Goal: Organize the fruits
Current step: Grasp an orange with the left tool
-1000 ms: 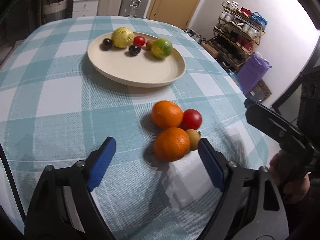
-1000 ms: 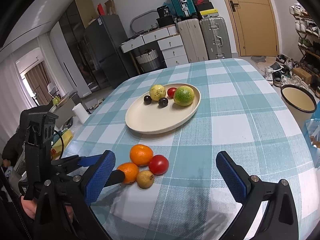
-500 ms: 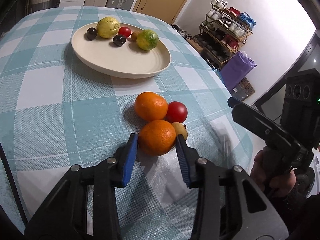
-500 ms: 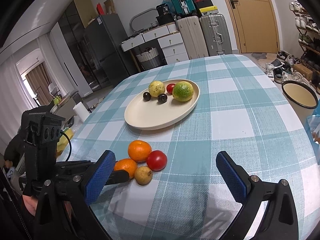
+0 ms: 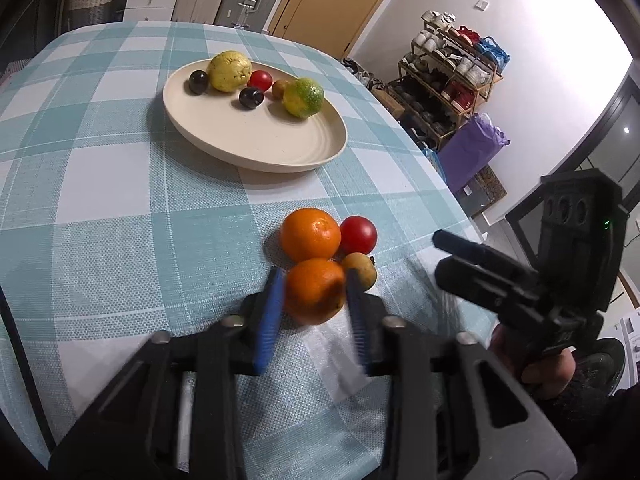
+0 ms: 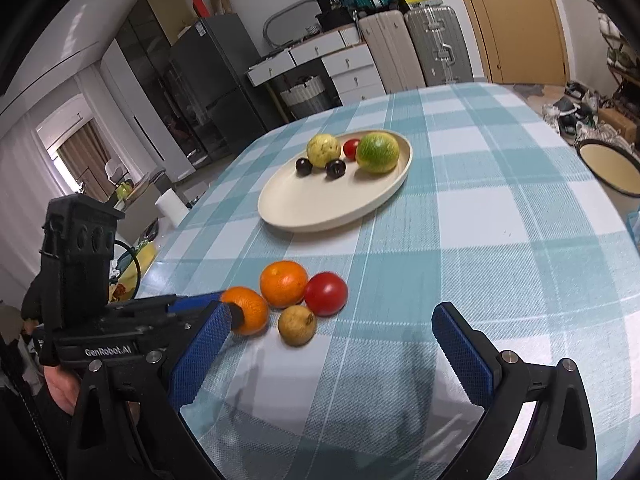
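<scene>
The left hand-held gripper (image 5: 314, 292) is closing on the near orange (image 5: 315, 290), blue pads pressed on both its sides. That orange sits in a little cluster near the counter (image 5: 100, 208) edge, touching the second orange (image 5: 310, 234) and a small yellowish fruit (image 5: 362, 274), with a tomato (image 5: 359, 234) just behind. The cream plate (image 5: 280, 148) sits well apart toward the middle, its near half bare, and there's plenty of open checked cloth to the cluster's right. The right hand-held gripper (image 6: 332, 356) hangs wide open, nothing in it. Only the right wrist view shows "GenRobot.AI" printed on the left tool's body; only the left view catches the shoe rack (image 5: 452, 76)
</scene>
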Motion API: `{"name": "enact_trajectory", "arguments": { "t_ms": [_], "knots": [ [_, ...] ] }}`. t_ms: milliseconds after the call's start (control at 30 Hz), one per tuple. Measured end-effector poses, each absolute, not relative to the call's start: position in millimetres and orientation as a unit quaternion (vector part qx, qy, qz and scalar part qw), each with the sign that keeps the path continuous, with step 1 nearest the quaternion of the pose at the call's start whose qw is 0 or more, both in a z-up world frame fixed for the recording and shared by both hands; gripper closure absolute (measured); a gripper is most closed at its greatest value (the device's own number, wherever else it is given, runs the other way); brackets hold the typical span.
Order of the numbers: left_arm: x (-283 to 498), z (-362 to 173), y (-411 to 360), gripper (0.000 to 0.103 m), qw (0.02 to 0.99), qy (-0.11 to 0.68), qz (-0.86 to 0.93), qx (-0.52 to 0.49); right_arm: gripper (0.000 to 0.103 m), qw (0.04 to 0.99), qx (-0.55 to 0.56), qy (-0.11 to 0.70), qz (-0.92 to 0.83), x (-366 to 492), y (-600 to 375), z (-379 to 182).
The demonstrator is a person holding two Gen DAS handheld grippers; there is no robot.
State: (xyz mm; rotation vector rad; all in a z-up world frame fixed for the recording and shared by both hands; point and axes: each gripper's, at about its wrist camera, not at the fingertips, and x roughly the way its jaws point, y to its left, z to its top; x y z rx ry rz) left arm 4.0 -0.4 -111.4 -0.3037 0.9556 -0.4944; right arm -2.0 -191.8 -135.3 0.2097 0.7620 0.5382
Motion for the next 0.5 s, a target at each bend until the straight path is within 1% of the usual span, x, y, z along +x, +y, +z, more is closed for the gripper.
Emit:
{"name": "enact_trajectory", "arguments": {
  "t_ms": [200, 267, 300, 333, 500],
  "knots": [
    [3, -115, -1, 0.077, 0.846, 0.454, -0.236, -0.148, 0.000, 0.877, 0.099, 0.387, 0.268, 2, -180, -145],
    [3, -117, -4, 0.073, 0.843, 0.458, -0.241, -0.146, 0.000, 0.876, 0.098, 0.388, 0.269, 2, -176, -146],
    [4, -119, -6, 0.065, 0.842, 0.462, -0.240, -0.142, 0.000, 0.876, 0.098, 0.388, 0.270, 1, -177, -146],
    [5, -120, -8, 0.060, 0.841, 0.465, -0.238, -0.138, 0.000, 0.876, 0.098, 0.387, 0.271, 1, -176, -147],
    [8, -126, -12, 0.059, 0.837, 0.468, -0.245, -0.143, 0.000, 0.876, 0.096, 0.389, 0.268, 0, -176, -149]
  ]
}}
